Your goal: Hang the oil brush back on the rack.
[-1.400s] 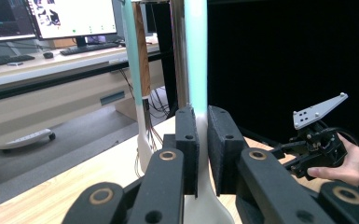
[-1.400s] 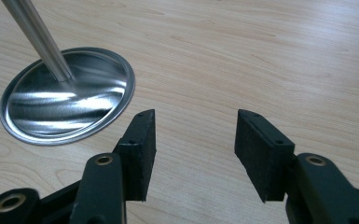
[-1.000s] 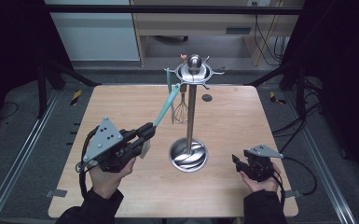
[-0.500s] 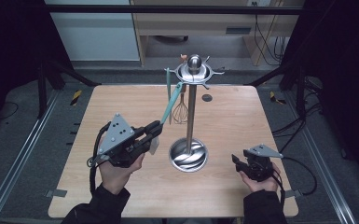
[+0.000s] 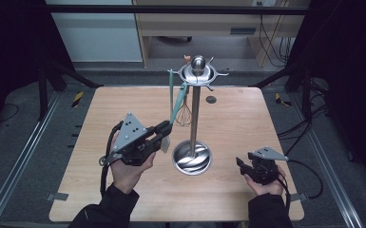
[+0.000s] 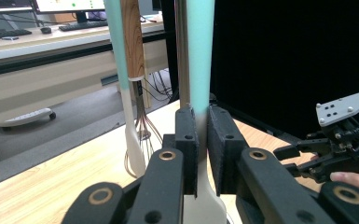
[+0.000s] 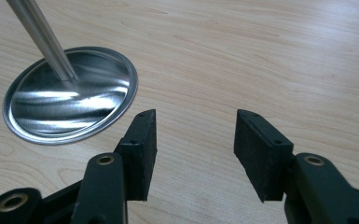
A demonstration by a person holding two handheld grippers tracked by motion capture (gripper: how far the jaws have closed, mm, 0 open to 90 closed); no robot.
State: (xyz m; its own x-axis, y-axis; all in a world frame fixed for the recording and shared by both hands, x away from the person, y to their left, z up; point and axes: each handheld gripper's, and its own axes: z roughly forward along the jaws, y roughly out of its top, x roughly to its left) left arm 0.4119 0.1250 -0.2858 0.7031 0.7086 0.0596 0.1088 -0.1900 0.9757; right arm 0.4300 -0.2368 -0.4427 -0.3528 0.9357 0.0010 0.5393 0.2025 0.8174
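Left gripper [image 6: 202, 149] clenched on teal spatula [image 5: 177, 105] neck; handle ran up-forward from fingers, top probably at rack hook [image 5: 186, 86]. Right gripper [image 7: 193, 154] released, idle, farther.

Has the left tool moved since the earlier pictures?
Yes. In the high view the left tool, shut on the teal utensil, has shifted right, closer to the stand's round base.

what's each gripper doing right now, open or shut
left gripper: closed on the mint-handled spatula hanging from the steel rack.
right gripper: open, nothing between its jaws, over the table.
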